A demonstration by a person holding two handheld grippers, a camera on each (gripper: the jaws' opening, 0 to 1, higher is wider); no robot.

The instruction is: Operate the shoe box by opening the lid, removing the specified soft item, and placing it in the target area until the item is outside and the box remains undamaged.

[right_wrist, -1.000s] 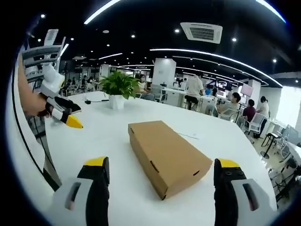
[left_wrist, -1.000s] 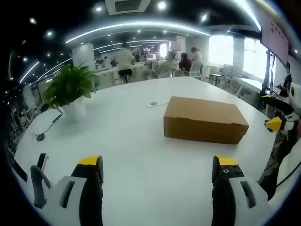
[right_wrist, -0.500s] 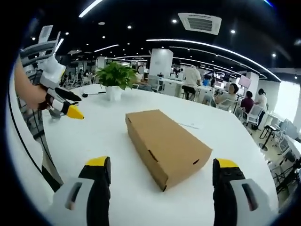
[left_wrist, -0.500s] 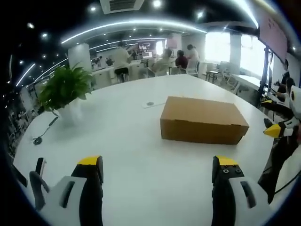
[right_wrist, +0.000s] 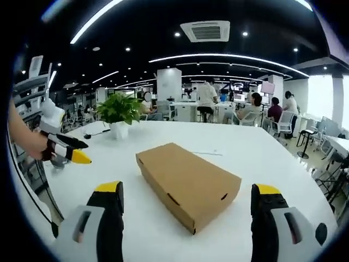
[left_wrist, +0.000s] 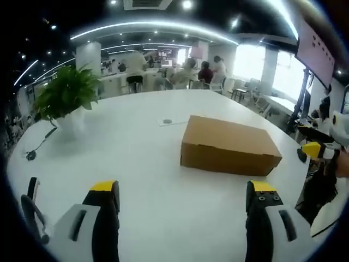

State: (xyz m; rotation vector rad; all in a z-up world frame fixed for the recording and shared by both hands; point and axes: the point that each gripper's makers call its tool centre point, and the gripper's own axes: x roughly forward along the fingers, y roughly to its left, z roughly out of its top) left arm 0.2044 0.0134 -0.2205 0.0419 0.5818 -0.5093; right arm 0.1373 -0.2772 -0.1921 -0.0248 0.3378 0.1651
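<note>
Shoe box point(right_wrist: 188, 185) closed on table point(left_wrist: 136, 142) — left gripper point(left_wrist: 182, 191) and right gripper point(right_wrist: 185, 194) spread wide, seemingly clear of it.

Legible text, labels, brands, numbers, signs: none. The cardboard shoe box point(left_wrist: 229, 146) presents plain brown faces in the left gripper view and equally plain lid and sides point(right_wrist: 188, 183) in the right gripper view, with no print, sticker or logo to be made out. A small flat item point(left_wrist: 167, 121) on the white table point(left_wrist: 136, 164) beyond the box is too small to read. A wall screen point(left_wrist: 316, 41) at the upper right of the left gripper view, and distant screens point(right_wrist: 267, 87) at the back of the office in the right gripper view, carry nothing decipherable.
</note>
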